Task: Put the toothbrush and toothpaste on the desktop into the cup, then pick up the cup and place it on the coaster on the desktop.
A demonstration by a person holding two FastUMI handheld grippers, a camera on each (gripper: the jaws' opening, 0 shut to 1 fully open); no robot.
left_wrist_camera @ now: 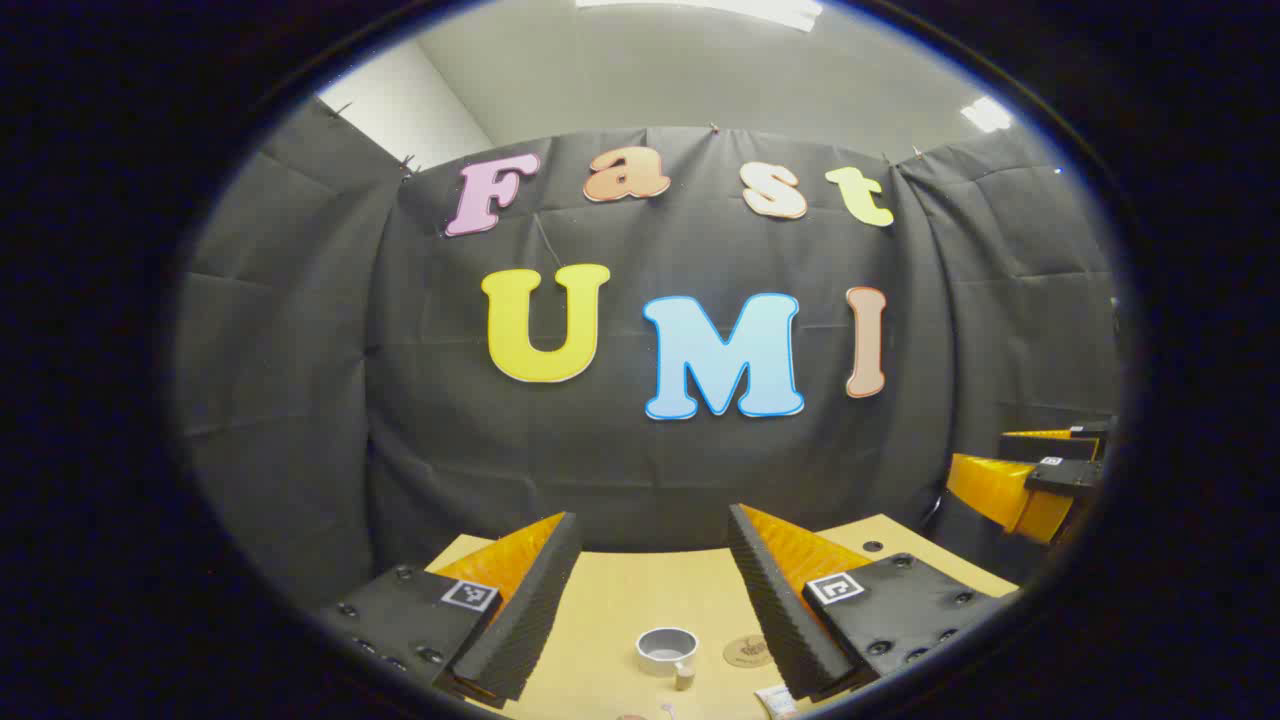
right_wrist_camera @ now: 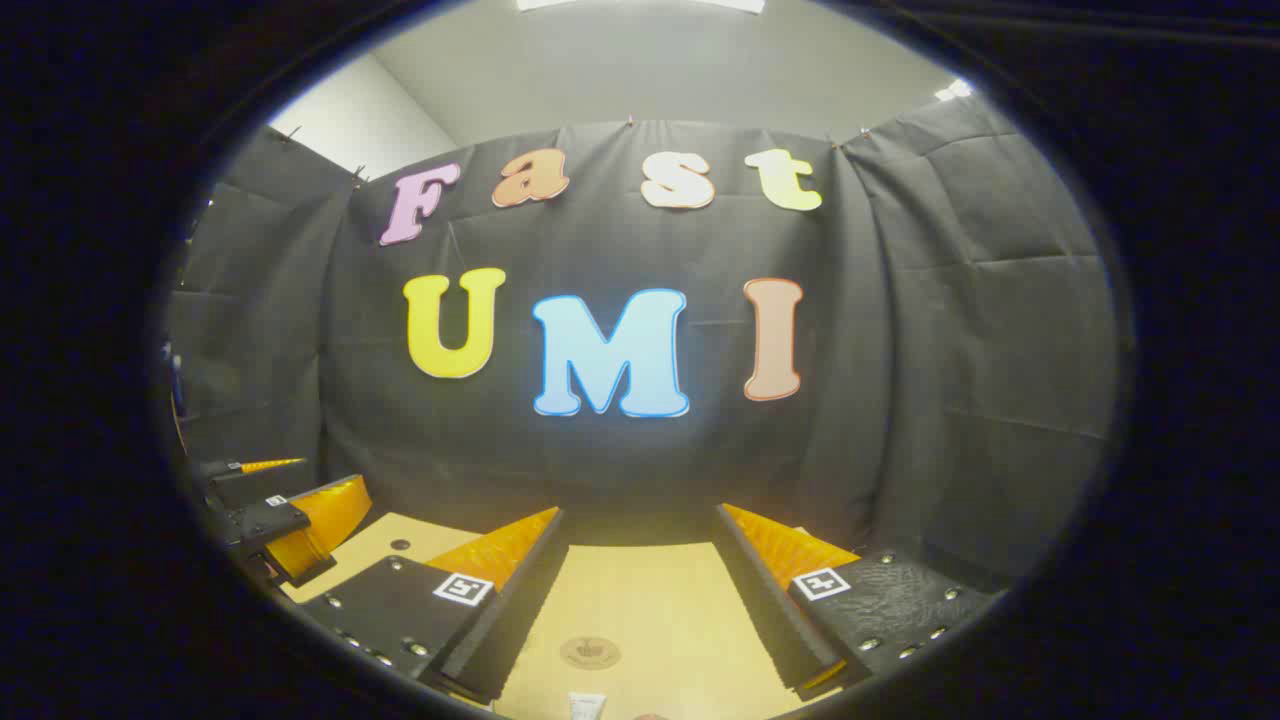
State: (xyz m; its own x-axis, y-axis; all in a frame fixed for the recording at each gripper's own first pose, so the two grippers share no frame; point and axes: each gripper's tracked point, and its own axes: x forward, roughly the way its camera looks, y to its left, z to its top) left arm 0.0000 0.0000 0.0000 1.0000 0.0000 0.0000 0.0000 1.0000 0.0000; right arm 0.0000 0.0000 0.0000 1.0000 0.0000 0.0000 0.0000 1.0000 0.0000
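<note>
Pale wooden desk (left_wrist_camera: 620, 600), white cup (left_wrist_camera: 667, 650) at 6 o'clock, coaster (left_wrist_camera: 748, 651) just beside at 3, toothpaste (right_wrist_camera: 586, 706) near; left hand-held gripper (left_wrist_camera: 645, 600) and right hand-held gripper (right_wrist_camera: 640, 600) wide open, empty; first pickup pending, descent required.

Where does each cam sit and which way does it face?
Left gripper view: rides the left gripper, looking forward over the desktop to the booth wall; own open fingers frame the cup, with the coaster beside it; the right gripper at the right edge.
Right gripper view: rides the right gripper, facing likewise; own open fingers frame the coaster; the left gripper at the left edge.
Shared: desktop, coaster, wall.
</note>
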